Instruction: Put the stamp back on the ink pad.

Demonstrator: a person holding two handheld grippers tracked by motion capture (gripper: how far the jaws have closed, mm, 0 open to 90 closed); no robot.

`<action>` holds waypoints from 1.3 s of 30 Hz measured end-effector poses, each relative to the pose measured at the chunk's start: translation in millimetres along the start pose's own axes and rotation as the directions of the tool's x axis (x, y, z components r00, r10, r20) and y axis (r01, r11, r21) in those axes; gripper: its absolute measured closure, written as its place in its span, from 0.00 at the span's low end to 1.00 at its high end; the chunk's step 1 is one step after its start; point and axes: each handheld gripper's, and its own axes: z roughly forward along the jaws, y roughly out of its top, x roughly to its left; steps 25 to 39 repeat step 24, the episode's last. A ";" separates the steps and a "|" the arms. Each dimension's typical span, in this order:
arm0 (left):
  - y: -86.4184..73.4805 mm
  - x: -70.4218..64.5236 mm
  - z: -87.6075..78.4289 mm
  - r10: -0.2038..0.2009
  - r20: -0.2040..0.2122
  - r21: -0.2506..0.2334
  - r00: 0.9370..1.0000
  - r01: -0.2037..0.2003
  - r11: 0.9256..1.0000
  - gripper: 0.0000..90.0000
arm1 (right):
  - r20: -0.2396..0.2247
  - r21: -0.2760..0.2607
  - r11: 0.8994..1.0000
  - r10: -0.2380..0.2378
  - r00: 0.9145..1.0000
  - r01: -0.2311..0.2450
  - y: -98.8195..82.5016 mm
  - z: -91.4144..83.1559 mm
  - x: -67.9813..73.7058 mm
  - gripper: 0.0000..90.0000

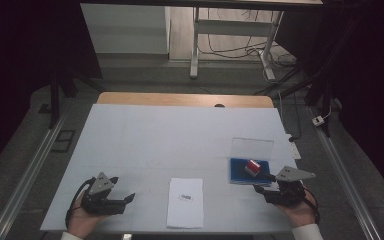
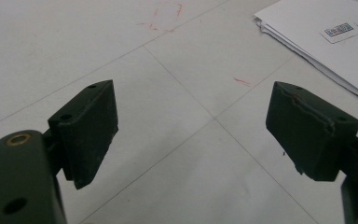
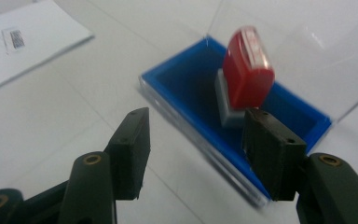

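A red stamp (image 1: 252, 167) (image 3: 247, 70) with a grey base stands tilted in a shallow blue box (image 1: 238, 175) (image 3: 186, 79), whose clear lid (image 1: 251, 148) (image 3: 307, 42) is raised behind it. My right gripper (image 1: 262, 183) (image 3: 196, 144) is open just in front of the box's near edge, apart from the stamp, with nothing between its pads. A small stack of white paper (image 1: 185, 210) (image 2: 307, 32) (image 3: 42, 46) bearing a barcode label (image 1: 185, 197) lies at the front centre. My left gripper (image 1: 125, 200) (image 2: 191, 126) rests open at the front left, over bare table.
A white sheet covers the table (image 1: 145, 145); its wooden far edge (image 1: 185, 99) shows behind. Faint red marks (image 2: 161, 21) stain the surface near the left gripper. Beyond the table stand desk legs (image 1: 195, 45) and floor cables (image 1: 235, 50). Metal rails (image 1: 30, 170) run along both sides.
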 end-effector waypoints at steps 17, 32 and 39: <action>0.6 -1.4 0.1 -0.005 0.003 -0.002 1.000 0.005 1.000 0.19 | -0.015 -0.015 1.000 0.025 1.000 -0.025 -19.2 3.1 -2.0 0.46; 0.6 -0.8 -0.3 -0.003 -0.001 -0.002 1.000 0.003 1.000 0.19 | -0.025 -0.017 1.000 0.024 0.999 -0.024 -18.5 3.5 -1.0 0.46; 0.6 -0.8 -0.3 -0.003 -0.001 -0.002 1.000 0.003 1.000 0.19 | -0.025 -0.017 1.000 0.024 0.999 -0.024 -18.5 3.5 -1.0 0.46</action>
